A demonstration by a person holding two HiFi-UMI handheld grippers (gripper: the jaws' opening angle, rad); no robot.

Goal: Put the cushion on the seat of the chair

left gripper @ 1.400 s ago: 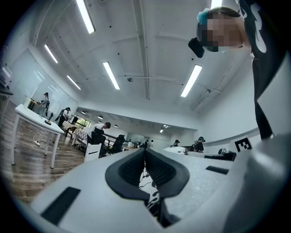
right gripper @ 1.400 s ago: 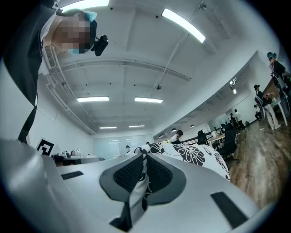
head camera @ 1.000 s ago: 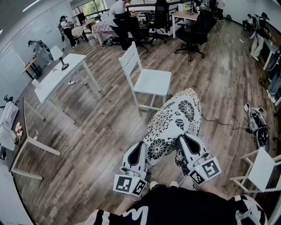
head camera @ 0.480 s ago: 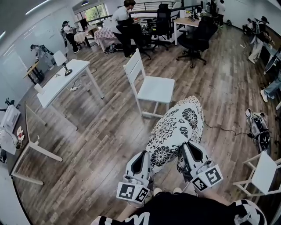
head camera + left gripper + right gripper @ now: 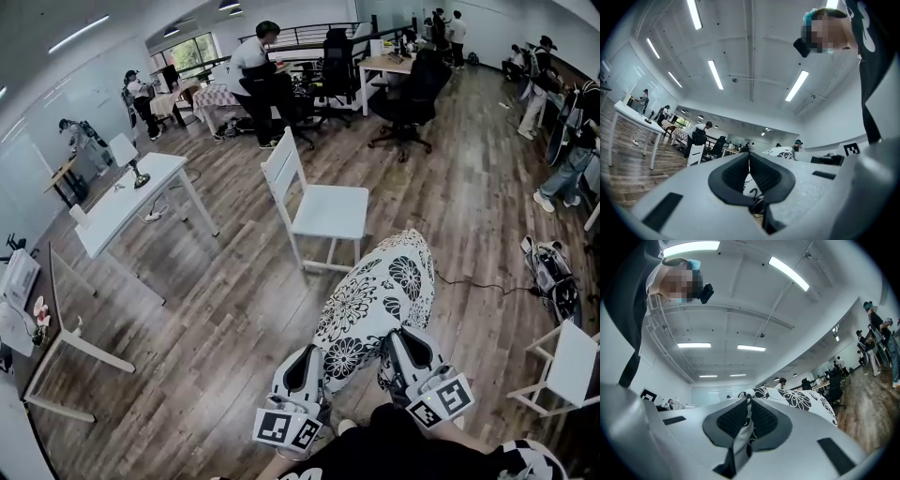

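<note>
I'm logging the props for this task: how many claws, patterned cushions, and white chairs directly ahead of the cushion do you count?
Claws: 2 (left claw, right claw, both gripping the cushion)
Patterned cushions: 1
White chair ahead: 1
Total: 4

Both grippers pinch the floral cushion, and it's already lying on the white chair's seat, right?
No. The left gripper and right gripper do pinch the cushion, but the head view shows it held in the air, short of the chair.
</note>
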